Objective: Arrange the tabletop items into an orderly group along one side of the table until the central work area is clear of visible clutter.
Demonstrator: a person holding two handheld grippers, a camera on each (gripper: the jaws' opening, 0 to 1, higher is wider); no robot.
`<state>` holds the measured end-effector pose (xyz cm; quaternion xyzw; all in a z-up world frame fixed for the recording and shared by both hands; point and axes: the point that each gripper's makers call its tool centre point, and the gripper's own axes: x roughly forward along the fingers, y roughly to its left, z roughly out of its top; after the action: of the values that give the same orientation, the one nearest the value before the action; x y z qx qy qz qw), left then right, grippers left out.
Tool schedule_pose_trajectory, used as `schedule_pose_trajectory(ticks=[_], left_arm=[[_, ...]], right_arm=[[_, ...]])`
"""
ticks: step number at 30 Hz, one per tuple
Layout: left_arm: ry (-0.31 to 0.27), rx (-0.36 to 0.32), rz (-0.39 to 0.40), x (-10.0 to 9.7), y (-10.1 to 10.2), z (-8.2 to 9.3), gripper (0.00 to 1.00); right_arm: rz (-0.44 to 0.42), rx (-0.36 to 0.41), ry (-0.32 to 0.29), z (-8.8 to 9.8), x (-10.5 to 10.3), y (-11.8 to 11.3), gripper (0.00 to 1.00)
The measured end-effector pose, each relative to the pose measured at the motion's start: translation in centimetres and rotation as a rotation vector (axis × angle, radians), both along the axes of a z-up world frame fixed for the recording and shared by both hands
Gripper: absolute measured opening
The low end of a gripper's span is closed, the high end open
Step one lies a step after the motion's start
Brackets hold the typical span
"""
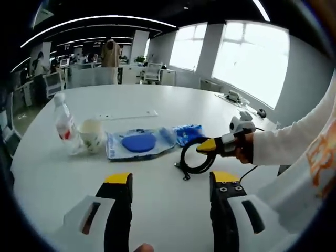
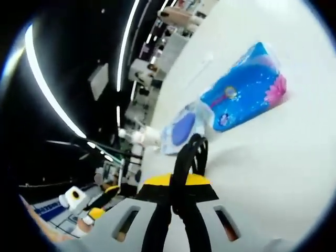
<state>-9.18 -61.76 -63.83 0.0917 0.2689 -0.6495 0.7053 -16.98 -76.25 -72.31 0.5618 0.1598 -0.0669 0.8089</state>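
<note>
With our right gripper (image 1: 206,147) fingers pinching the black cable (image 1: 193,157) and left gripper (image 1: 170,181) fingers spread, we should lift it clear before carrying it beside the blue packet (image 1: 187,132).

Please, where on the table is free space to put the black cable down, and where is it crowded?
Free: the bare table between the left gripper and the row of items, and the far side beyond the white strip. Crowded: the row of bottle, cup, blue-disc pack and blue packet, near the cable in the right gripper.
</note>
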Motion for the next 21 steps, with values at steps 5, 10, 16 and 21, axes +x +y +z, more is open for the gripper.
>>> schedule_pose_trajectory(ticks=[5,10,16,21], left_arm=[[0.008,0.004,-0.003,0.0,-0.3,-0.3,0.59],[0.014,0.004,0.001,0.1,-0.5,-0.5,0.59],[0.024,0.018,0.008,0.3,-0.2,-1.0,0.59],[0.03,0.031,0.016,0.6,0.0,-1.4,0.59]], right_arm=[[-0.013,-0.101,0.1,-1.6,-0.9,-1.1,0.04],[0.0,-0.165,0.15,-2.0,-1.0,-1.4,0.04],[0.008,-0.264,0.226,-3.1,-1.4,-2.2,0.08],[0.026,-0.359,0.29,-3.8,-2.1,-2.8,0.16]])
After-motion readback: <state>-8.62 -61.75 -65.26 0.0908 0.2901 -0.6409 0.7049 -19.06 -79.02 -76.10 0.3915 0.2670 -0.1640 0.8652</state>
